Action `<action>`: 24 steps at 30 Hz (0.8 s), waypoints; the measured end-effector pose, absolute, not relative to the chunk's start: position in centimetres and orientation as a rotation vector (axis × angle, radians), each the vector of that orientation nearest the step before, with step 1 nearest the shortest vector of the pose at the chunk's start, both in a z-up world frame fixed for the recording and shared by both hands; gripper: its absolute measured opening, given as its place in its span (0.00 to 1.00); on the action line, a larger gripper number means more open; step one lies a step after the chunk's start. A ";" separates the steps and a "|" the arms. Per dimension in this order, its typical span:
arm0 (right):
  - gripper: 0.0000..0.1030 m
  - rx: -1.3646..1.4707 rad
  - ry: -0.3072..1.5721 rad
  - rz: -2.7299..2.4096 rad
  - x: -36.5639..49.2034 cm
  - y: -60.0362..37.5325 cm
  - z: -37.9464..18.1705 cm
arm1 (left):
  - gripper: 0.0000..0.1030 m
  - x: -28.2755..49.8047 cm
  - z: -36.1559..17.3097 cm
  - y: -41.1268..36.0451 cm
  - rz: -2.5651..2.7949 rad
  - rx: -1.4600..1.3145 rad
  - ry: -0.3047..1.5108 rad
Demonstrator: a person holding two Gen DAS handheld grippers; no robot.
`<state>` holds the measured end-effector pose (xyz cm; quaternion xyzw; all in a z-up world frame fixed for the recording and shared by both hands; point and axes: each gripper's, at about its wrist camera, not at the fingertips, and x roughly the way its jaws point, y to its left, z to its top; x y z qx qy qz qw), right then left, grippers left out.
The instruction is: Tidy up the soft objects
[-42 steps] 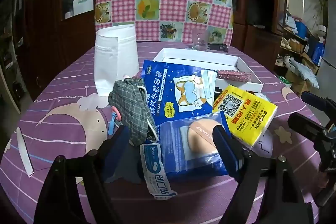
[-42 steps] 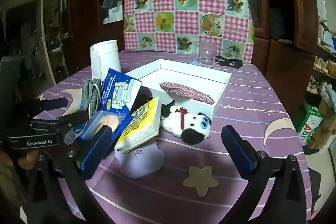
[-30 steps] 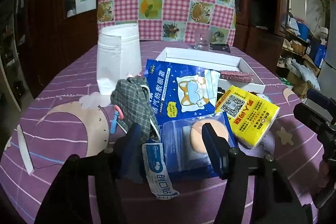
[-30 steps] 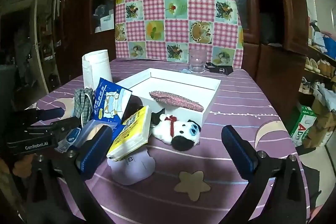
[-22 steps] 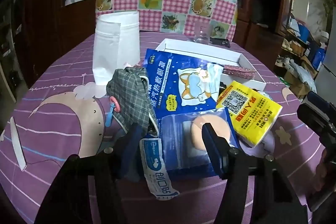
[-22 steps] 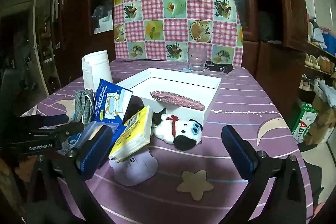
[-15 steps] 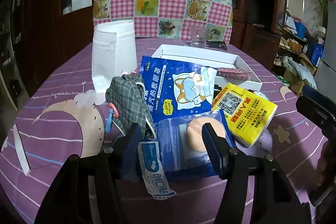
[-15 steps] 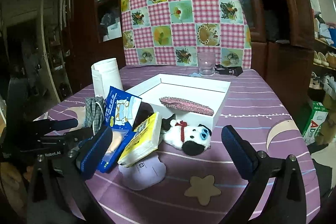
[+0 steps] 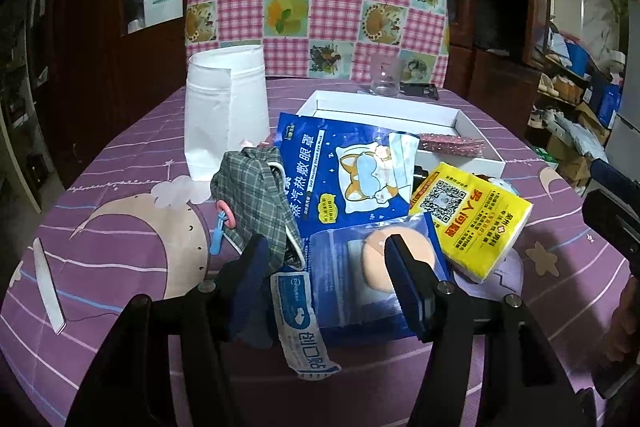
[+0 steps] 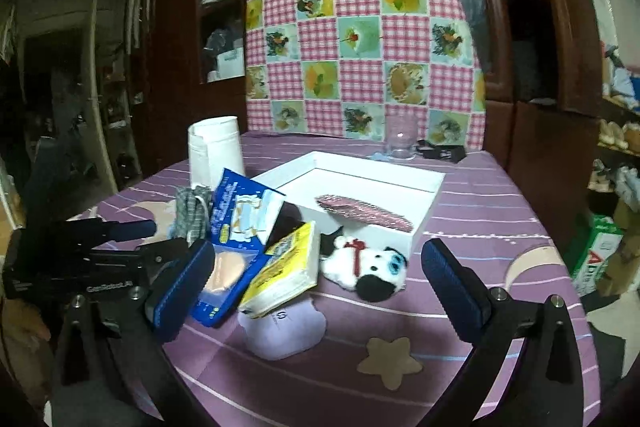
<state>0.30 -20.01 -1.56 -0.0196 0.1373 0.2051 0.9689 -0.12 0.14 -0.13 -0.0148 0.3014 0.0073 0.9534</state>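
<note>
A pile of soft things lies on the purple table (image 9: pixel 120 227): a grey plaid cloth (image 9: pixel 256 199), a blue eye-mask packet (image 9: pixel 352 171), a clear bag with a peach powder puff (image 9: pixel 376 263), a yellow tissue pack (image 9: pixel 472 219) and a white-blue plaster packet (image 9: pixel 300 319). My left gripper (image 9: pixel 324 267) is open, its fingers either side of the puff bag. In the right wrist view a black-and-white plush dog (image 10: pixel 368 267) and a lilac pad (image 10: pixel 284 331) lie before the white box (image 10: pixel 424 219), which holds a pink glittery strip (image 10: pixel 360 213). My right gripper (image 10: pixel 316 283) is open wide and empty.
A white paper bag (image 9: pixel 224 119) stands at the back left. A drinking glass (image 10: pixel 402 141) and a black object (image 10: pixel 440 149) sit behind the box. A chair with a pink patchwork cover (image 10: pixel 360 47) stands at the far edge. Dark cabinets surround the table.
My left gripper narrowed from wide open to a smaller gap around the puff bag. My right gripper rose and drew back slightly, still wide open. Nothing on the table moved.
</note>
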 end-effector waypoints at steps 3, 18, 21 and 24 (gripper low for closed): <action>1.00 -0.056 0.281 0.402 0.1 -19.6 -1.6 | 0.59 -0.3 0.0 0.0 -0.002 -0.026 0.604; 1.00 -0.037 0.356 0.356 0.8 -19.9 -1.8 | 0.72 -0.6 0.2 -0.4 -0.017 -0.010 0.590; 0.99 -0.031 0.393 0.349 1.2 -19.9 -1.9 | 0.72 -0.6 0.1 -0.5 -0.015 -0.007 0.594; 0.98 -0.033 0.406 0.375 1.4 -19.6 -2.1 | 0.72 -0.3 0.0 -0.6 -0.014 -0.002 0.612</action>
